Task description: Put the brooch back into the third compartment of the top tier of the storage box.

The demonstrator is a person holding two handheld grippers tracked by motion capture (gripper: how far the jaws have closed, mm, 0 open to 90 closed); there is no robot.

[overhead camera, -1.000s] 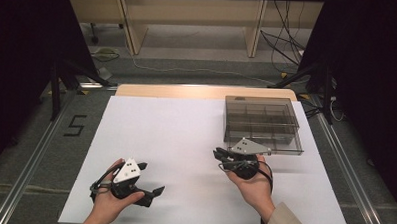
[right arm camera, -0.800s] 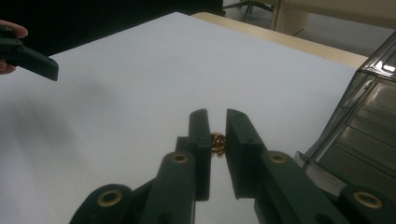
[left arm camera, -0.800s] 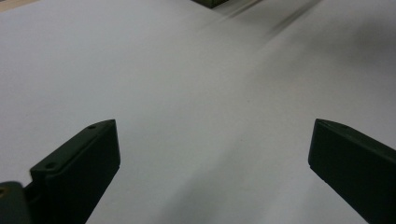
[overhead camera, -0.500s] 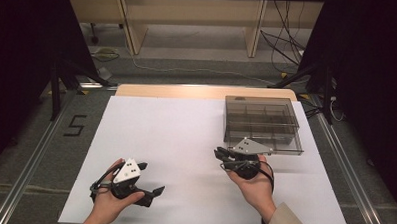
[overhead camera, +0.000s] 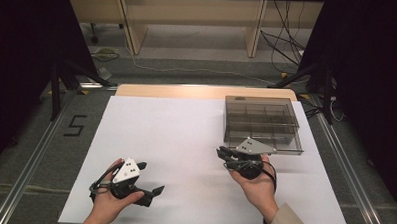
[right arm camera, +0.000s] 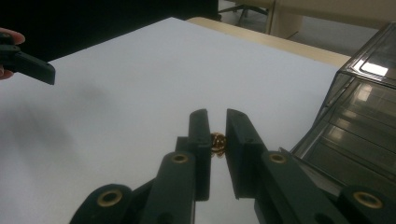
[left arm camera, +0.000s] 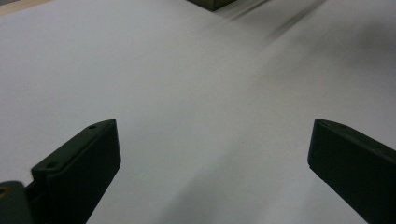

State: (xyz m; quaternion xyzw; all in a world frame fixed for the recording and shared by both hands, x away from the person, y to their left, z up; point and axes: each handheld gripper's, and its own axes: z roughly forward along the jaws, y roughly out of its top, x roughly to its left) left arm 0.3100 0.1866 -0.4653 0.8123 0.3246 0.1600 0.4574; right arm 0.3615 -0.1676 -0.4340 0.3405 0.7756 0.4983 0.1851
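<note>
1. The right tool (overhead camera: 224,154) is held in the right hand (overhead camera: 256,186) near the front right of the bench (overhead camera: 185,136).
2. Its jaws are almost closed, and they pinch a small gold thing (right arm camera: 217,143) between them. It is too small to tell what it is.
3. The gold thing is off the bench, up between the jaw tips.
4. A clear box (overhead camera: 262,125) with small sections sits just behind the right tool, at the back right of the bench. Its lid looks closed.
5. The left tool (overhead camera: 149,179) is in the left hand (overhead camera: 105,204) near the front left of the bench.
6. Its jaws are wide apart and hold nothing; white bench shows between them.
7. The two tools are well apart.
</note>
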